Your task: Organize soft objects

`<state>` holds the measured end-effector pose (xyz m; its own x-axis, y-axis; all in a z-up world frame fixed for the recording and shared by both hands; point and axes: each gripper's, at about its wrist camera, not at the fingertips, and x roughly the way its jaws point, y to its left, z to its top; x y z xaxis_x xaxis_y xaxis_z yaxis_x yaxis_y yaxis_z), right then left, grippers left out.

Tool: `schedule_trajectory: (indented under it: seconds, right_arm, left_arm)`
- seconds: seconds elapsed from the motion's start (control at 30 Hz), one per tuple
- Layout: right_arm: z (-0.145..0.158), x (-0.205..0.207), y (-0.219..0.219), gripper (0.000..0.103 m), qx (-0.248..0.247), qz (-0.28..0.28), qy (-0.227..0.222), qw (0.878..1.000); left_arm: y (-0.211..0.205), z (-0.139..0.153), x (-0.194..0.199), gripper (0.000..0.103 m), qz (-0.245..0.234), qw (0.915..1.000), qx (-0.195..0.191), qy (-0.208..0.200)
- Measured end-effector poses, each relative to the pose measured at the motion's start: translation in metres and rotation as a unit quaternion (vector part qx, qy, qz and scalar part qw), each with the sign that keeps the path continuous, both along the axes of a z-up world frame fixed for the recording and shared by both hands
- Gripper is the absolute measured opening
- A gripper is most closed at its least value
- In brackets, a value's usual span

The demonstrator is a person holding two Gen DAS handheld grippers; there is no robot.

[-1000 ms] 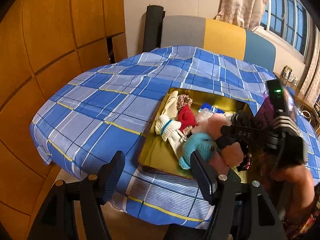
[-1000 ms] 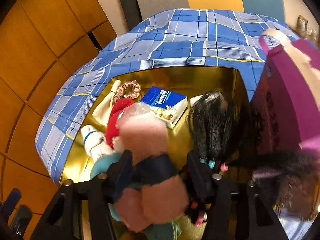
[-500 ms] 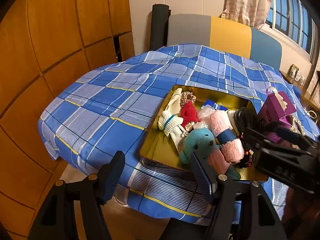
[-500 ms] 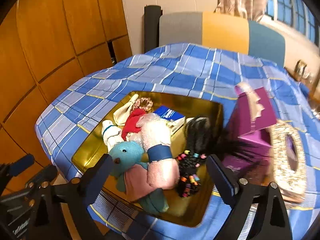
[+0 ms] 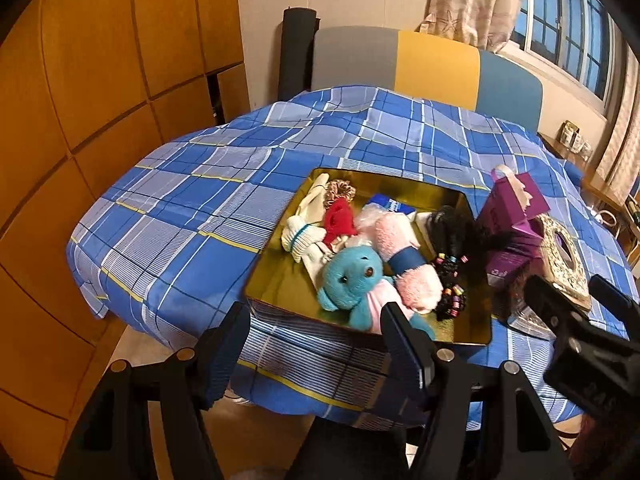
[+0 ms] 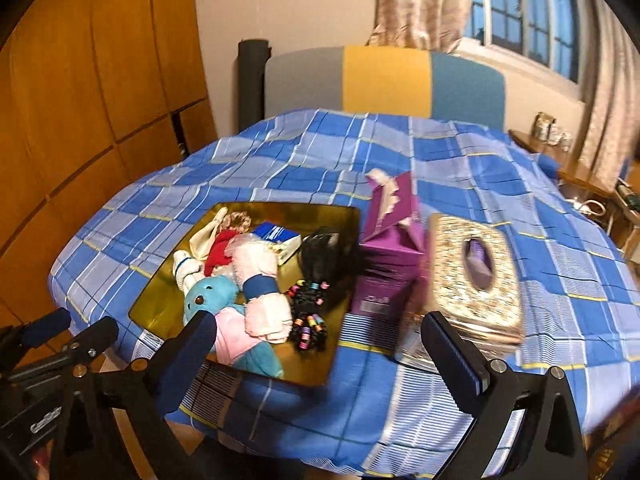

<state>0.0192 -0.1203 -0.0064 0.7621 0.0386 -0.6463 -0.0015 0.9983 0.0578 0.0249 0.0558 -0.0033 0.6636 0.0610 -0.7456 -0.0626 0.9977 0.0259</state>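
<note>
A gold tray (image 5: pixel 280 288) (image 6: pixel 160 312) sits on the blue plaid cloth near the table's front edge. In it lie a teal plush toy (image 5: pixel 352 280) (image 6: pixel 212 296), a pink fluffy roll with a blue band (image 5: pixel 404 256) (image 6: pixel 264 284), a white sock (image 5: pixel 300 236), a red cloth (image 5: pixel 340 220), a scrunchie (image 5: pixel 340 190), a blue tissue pack (image 6: pixel 276 234) and black hair with coloured beads (image 5: pixel 452 264) (image 6: pixel 316 280). My left gripper (image 5: pixel 316 344) is open and empty, in front of the tray. My right gripper (image 6: pixel 320 348) is open and empty, pulled back over the table's edge.
A purple carton (image 6: pixel 390 256) (image 5: pixel 512 224) stands right of the tray, with a glittery tissue box (image 6: pixel 472 276) (image 5: pixel 560 252) beside it. A grey, yellow and blue chair back (image 5: pixel 424 64) is behind the table. Wooden panels (image 5: pixel 100 80) line the left wall.
My right gripper let go of the pink roll in the tray, opened wide and pulled back and up. My left gripper drew back a little from the table.
</note>
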Motion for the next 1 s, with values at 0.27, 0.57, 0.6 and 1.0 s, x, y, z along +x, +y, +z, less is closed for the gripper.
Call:
schedule_trajectory:
  seconds: [0.27,0.57,0.6,1.0]
  right_arm:
    - [0.017,-0.021,-0.012,0.103,-0.026,-0.06,0.007,0.998]
    - [0.032,-0.036,-0.01,0.103,-0.02,-0.069,0.005,0.997]
    - [0.032,-0.037,-0.009,0.103,-0.021,-0.069,0.006,0.997]
    - [0.022,-0.033,-0.01,0.103,-0.024,-0.078,0.029,0.996]
  left_arm:
    - [-0.021,0.013,-0.017,0.068,-0.011,0.9992,0.039,0.002]
    - [-0.025,0.031,-0.029,0.068,-0.02,0.999,0.039,-0.013]
    - [-0.025,0.031,-0.029,0.068,-0.02,0.9989,0.04,-0.012]
    - [-0.025,0.033,-0.03,0.068,-0.02,0.9989,0.04,-0.014]
